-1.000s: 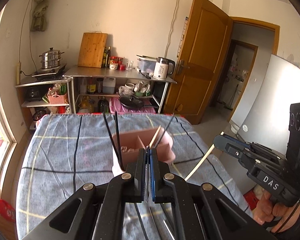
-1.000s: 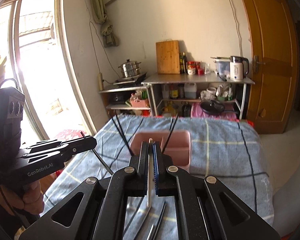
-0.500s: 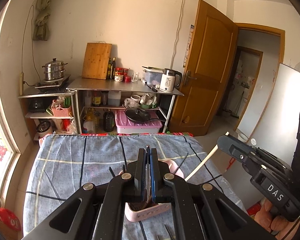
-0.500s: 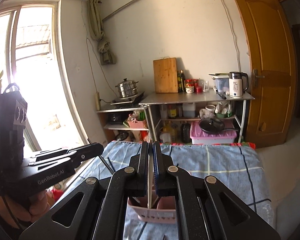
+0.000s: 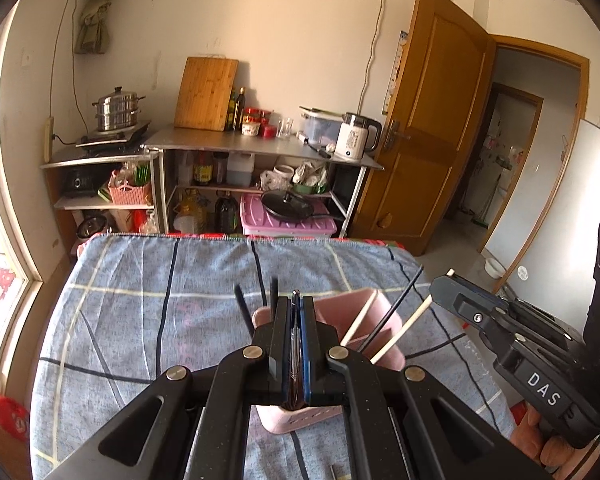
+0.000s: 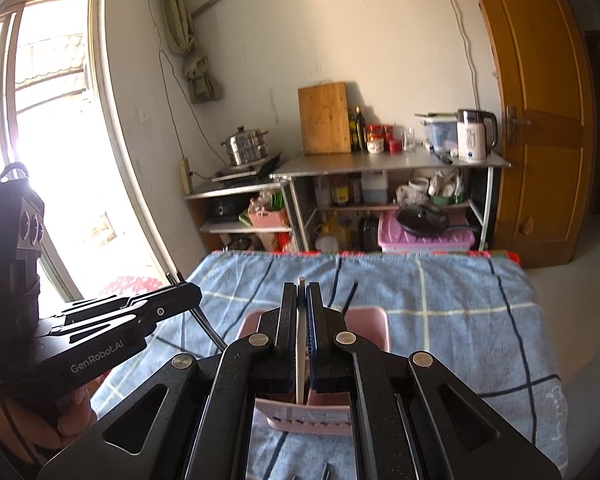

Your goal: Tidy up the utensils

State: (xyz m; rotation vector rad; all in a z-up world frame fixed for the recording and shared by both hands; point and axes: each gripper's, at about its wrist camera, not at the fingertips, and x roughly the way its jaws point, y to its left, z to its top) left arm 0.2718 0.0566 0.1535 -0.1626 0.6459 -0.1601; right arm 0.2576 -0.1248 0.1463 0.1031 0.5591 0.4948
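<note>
A pink utensil holder stands on the blue checked cloth and holds black chopsticks and a pale one. It also shows in the right wrist view. My left gripper is shut on a dark chopstick, just above the holder. My right gripper is shut on a white chopstick, whose lower end hangs over the holder; in the left wrist view that gripper and its chopstick are at the holder's right side.
The blue checked cloth covers the table. Loose utensil ends lie at the near edge. Behind stand a steel shelf table with a kettle and cutting board, and a wooden door.
Both grippers tilted up half a second ago, then dipped back down over the holder. Both keep hold of their chopsticks.
</note>
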